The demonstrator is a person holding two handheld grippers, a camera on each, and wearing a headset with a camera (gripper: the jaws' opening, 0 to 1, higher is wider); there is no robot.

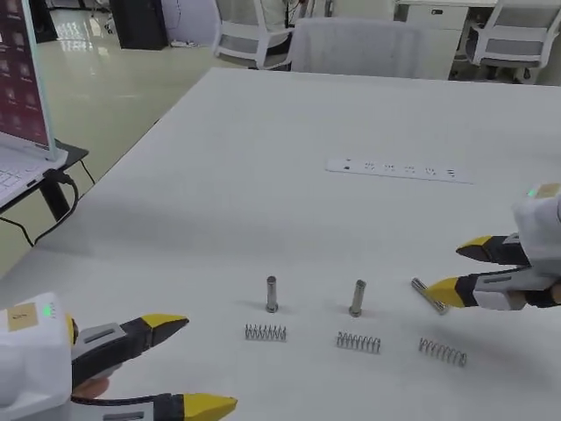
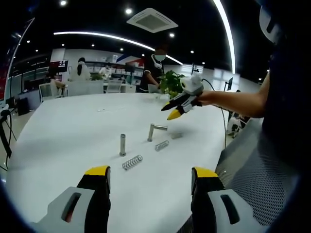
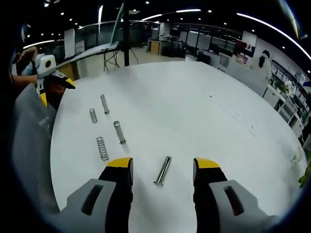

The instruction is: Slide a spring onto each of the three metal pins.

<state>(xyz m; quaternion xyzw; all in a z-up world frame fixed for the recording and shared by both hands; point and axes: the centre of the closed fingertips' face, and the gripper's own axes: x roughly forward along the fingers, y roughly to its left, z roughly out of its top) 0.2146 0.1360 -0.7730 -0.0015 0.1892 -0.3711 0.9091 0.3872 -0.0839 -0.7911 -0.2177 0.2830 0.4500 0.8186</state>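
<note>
Nearest the lens, the left gripper hangs over the front edge of the table, jaws wide apart w/ nothing betw. them. It looks parked while the other hand works. Just beyond, three springs lie on their sides in a row: left spring, middle spring, right spring. Each sits just in front of its own pin, presumably so every pair can be matched w/o reaching across.

Behind the row, the left pin & middle pin stand upright, bare, no spring on either. The third pin lies flat on a diagonal at approx. the same depth, and as it lies it can't take a spring from above.

The right gripper comes in from the right w/ jaws open, one on each side of that pin. The right gripper view shows the shaft lying lengthwise in the gap, clear of both yellow tips, so nothing is gripped yet. Likely aim: close on the shaft & either stand it up or hold it for threading. A round, smooth shaft may roll or slip if pinched off-centre. Task reads as at its start, 0 of 3 done.

Farther back a white power strip lies across the tabletop, well apart from the work. At far left sits a laptop on a stand, & office chairs wait past the table's far edge
</note>
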